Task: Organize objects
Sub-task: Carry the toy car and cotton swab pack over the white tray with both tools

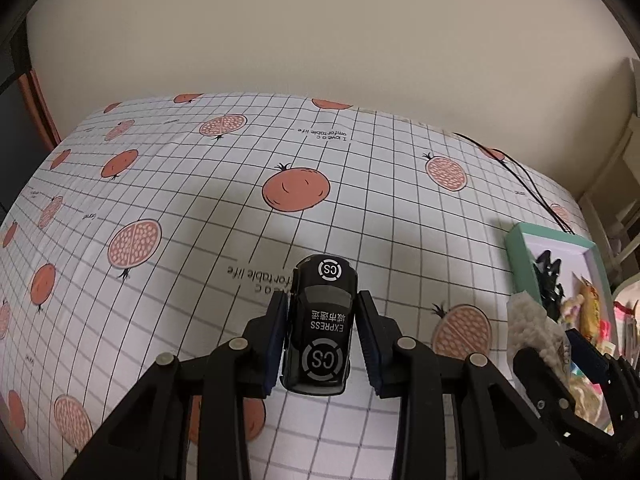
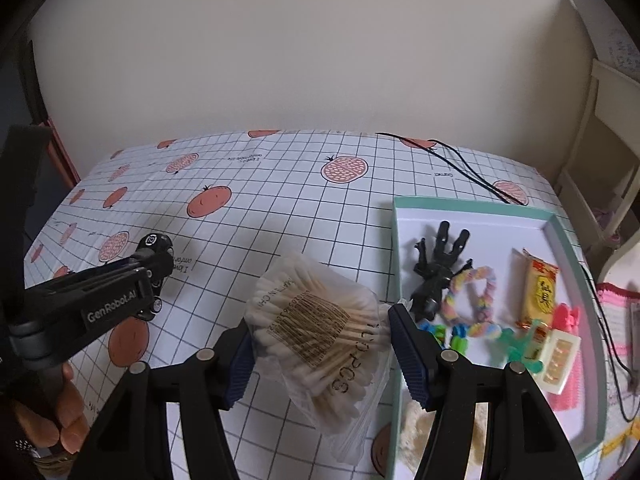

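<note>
I see the table under its gridded fruit cloth spread ahead of both sets of jaws. The green-rimmed tray lies just right of my right gripper, whose right finger reaches over the tray's near left rim. Between that gripper's jaws I have the swab bag clamped, pads pressing both its sides. My left gripper is closed on the car, black with "EXPRESS" on its roof, nose pointing away from me past the fingertips. In the tray, beyond the right jaw, I see a black toy, a pastel ring and a yellow packet.
</note>
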The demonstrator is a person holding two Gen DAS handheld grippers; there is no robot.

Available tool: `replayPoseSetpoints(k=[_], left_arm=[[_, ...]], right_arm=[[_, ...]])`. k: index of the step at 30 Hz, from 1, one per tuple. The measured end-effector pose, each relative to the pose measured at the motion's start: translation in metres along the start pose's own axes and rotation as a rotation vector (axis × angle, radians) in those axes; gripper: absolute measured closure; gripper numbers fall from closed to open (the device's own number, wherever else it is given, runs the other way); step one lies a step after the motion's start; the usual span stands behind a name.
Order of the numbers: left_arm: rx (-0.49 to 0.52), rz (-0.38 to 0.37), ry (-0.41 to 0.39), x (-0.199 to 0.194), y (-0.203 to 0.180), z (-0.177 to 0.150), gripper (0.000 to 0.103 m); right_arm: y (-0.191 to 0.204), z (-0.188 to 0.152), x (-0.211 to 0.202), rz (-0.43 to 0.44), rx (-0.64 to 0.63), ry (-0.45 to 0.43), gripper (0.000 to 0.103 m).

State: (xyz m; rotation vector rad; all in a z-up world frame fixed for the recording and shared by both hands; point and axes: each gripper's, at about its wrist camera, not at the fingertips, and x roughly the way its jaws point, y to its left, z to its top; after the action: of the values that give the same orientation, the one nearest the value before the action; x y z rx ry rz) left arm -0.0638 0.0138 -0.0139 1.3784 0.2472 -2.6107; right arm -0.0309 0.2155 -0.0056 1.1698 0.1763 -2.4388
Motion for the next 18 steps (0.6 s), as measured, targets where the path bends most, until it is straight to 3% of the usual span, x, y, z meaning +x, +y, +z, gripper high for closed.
replayPoseSetpoints(k=[13, 18], left_arm=[[0.001, -0.019, 0.004, -0.028, -0.015, -0.025, 0.067], [0.063, -0.001, -0.026, -0.038, -0.032, -0.028, 0.067]], right_arm=[[-0.009, -0.006, -0.031, 0.007, 0.003, -0.032, 0.038], [-0.017, -0.007, -0.043, 0.009, 0.019, -0.050, 0.038]])
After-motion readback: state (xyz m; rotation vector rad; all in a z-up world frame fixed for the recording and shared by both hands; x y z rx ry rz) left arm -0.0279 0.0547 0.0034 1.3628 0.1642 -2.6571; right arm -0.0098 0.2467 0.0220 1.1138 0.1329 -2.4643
